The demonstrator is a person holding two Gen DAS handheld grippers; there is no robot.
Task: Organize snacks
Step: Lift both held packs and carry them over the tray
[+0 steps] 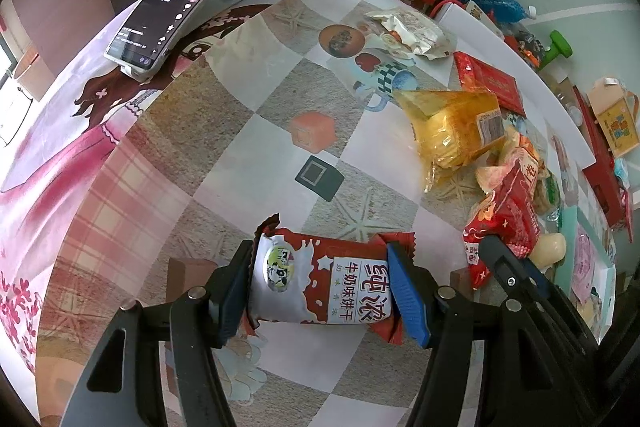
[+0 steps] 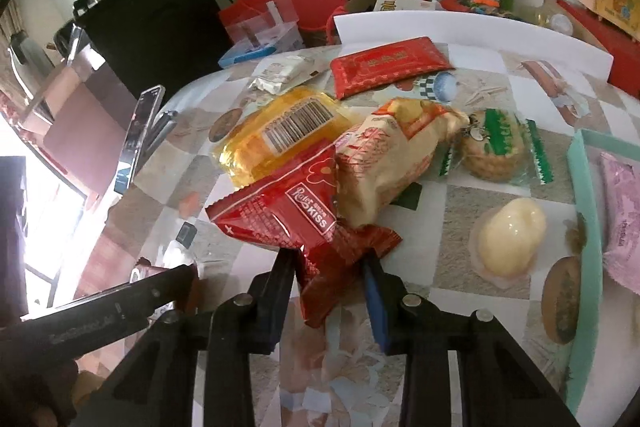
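My left gripper (image 1: pixel 320 265) is shut on a red-and-white milk biscuit packet (image 1: pixel 316 287), its pads pressing the two crimped ends just above the checked tablecloth (image 1: pixel 248 147). In the right wrist view my right gripper (image 2: pixel 328 261) is shut on the lower end of a red "Kiss" snack packet (image 2: pixel 288 211), which leans against the snack pile. That red packet (image 1: pixel 508 215) and the right gripper's finger (image 1: pixel 500 259) also show at the right of the left wrist view.
The pile holds a yellow packet (image 2: pixel 280 135), a beige-orange bag (image 2: pixel 392 155), a green-wrapped biscuit (image 2: pixel 496 147), a pale jelly (image 2: pixel 508 239) and a flat red packet (image 2: pixel 384 67). A teal tray (image 2: pixel 584 195) with a pink packet (image 2: pixel 624 211) stands right. A phone on a stand (image 1: pixel 184 3) is far left.
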